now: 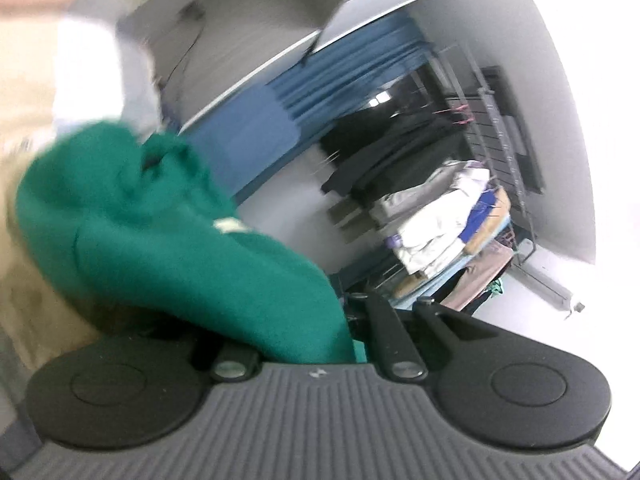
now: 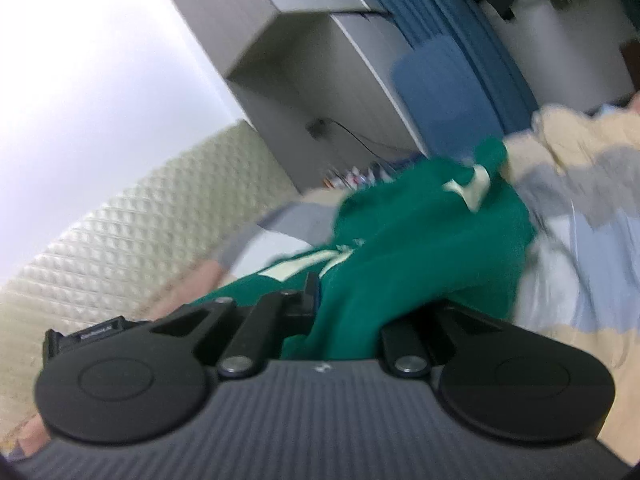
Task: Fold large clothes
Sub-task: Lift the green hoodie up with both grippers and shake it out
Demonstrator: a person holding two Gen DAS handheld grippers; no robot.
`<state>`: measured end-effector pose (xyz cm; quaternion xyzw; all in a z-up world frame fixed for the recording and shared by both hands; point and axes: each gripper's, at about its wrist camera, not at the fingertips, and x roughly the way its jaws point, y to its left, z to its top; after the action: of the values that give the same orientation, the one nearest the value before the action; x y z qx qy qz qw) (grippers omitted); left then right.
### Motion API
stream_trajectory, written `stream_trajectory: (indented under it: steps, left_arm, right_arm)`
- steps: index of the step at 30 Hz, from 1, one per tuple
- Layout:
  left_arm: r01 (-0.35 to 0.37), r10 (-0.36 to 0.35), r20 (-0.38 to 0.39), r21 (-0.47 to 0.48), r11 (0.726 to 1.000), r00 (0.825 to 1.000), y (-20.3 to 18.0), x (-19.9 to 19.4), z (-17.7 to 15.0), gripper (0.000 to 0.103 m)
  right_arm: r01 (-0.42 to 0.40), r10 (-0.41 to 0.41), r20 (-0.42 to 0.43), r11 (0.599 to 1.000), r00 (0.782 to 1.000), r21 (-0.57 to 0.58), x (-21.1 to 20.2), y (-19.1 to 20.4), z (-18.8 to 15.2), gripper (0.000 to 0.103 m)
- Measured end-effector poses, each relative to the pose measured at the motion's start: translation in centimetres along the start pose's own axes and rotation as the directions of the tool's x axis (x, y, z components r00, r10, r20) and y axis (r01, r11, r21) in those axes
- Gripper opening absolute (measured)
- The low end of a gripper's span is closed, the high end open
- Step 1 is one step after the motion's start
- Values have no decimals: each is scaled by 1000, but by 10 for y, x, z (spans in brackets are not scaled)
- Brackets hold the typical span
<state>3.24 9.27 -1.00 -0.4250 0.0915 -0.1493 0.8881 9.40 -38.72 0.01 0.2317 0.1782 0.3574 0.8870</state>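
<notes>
Nearest the lens in both views is the ribbed grey gripper body with its two black round hubs, filling the bottom of the frame. In the left wrist view the left gripper (image 1: 352,320) has its linkage drawn in, with the green garment (image 1: 168,232) bunched between the fingers at lower centre; it is clamped on the cloth. In the right wrist view the right gripper (image 2: 320,304) is likewise closed on a fold of the same green garment (image 2: 420,240), which rises from the jaws toward centre right.

The garment hangs between the two grips in a crumpled mass, above a bedspread (image 2: 580,184) in cream, grey and pale blue patches at the right of the right view. Both pictures are blurred, so which edge or corner each gripper holds cannot be told.

The step in hand looks like lifting the garment clear to spread it. To do that well, I judge the two grips should pull apart evenly until the cloth hangs flat, with both pinches kept firm so neither slips. The pale lettering (image 2: 300,266) could help tell front from back before laying it down. A clothes rack (image 1: 448,216) stands at the right of the left view, well apart.
</notes>
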Motion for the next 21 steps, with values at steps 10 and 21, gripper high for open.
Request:
stream_trajectory:
  steps: [10,21]
  left_arm:
    - [105,-127,71,251,962,989,-153,-56,86,8]
    - [189,-268,113,462,867,957,-348,-104,200,9]
  right_arm:
    - [-97,122,203,987,972,-130,-78,91,109,11]
    - [-144,265,331,927,906,-347,-148,211,270,10]
